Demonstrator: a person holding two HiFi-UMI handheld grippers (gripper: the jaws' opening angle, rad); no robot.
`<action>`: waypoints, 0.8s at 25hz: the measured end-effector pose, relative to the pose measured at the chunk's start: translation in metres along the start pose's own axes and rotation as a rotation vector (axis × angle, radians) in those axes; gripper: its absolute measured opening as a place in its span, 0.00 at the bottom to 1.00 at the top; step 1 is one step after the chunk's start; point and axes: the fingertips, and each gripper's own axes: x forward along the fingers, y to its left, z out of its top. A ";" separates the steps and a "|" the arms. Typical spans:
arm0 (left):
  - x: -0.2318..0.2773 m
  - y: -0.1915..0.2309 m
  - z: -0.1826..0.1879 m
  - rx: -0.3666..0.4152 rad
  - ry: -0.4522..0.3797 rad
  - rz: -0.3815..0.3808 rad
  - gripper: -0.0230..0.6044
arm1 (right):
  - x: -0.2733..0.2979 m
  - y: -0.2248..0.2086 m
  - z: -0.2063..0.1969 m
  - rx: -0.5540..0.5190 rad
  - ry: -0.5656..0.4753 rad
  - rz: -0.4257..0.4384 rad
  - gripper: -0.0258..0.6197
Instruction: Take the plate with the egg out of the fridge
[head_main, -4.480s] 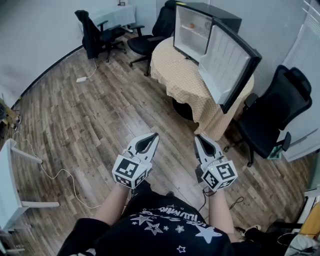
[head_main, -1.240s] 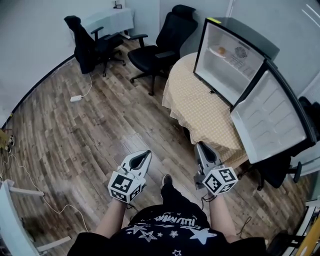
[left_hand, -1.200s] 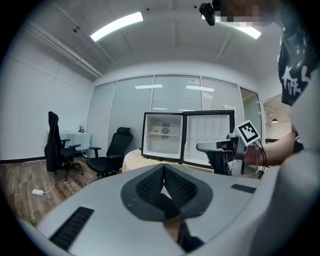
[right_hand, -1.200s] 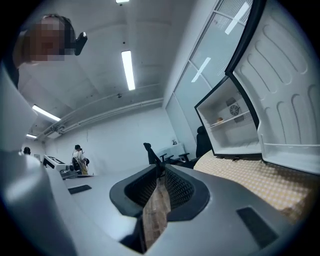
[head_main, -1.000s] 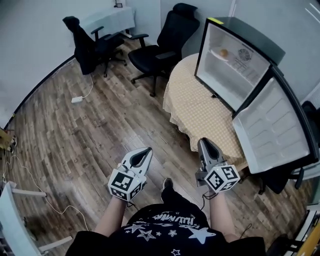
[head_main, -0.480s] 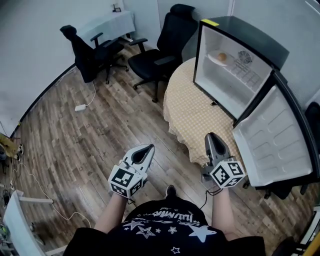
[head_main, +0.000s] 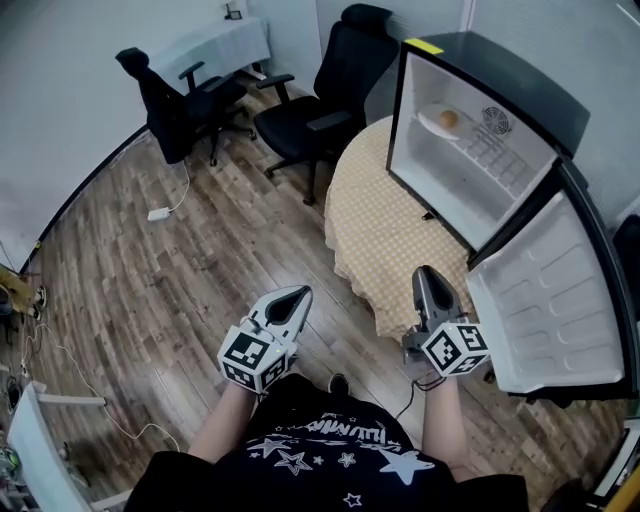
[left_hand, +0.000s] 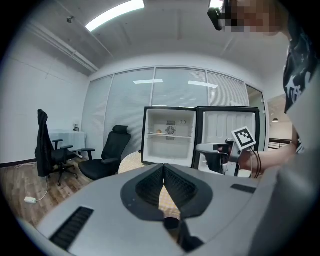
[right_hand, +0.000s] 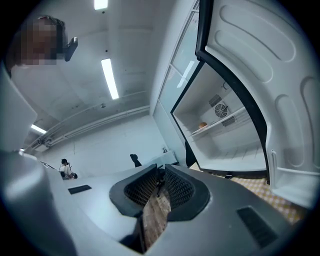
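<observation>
An office room: black swivel chairs (head_main: 335, 62) and a white desk (head_main: 215, 42) far left, blinds (left_hand: 125, 100) on glazed walls.

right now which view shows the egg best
Head view: it looks down into the open fridge, showing the egg on its plate. Left gripper view: a distant speck. Right gripper view: small, seen side-on.

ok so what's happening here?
A person stands facing a mini fridge on a cloth-covered round table, its door open. The plate with the egg sits on the upper shelf, untouched. The left gripper and right gripper are both shut and empty, short of the fridge.
</observation>
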 end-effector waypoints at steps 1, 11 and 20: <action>0.001 0.002 0.000 0.000 0.004 -0.002 0.05 | 0.003 0.000 -0.001 0.003 0.002 0.001 0.13; 0.038 0.036 0.002 0.022 -0.003 -0.078 0.05 | 0.033 -0.013 -0.010 -0.014 0.016 -0.052 0.13; 0.104 0.075 0.021 0.032 -0.028 -0.178 0.05 | 0.070 -0.041 0.014 -0.027 -0.026 -0.158 0.13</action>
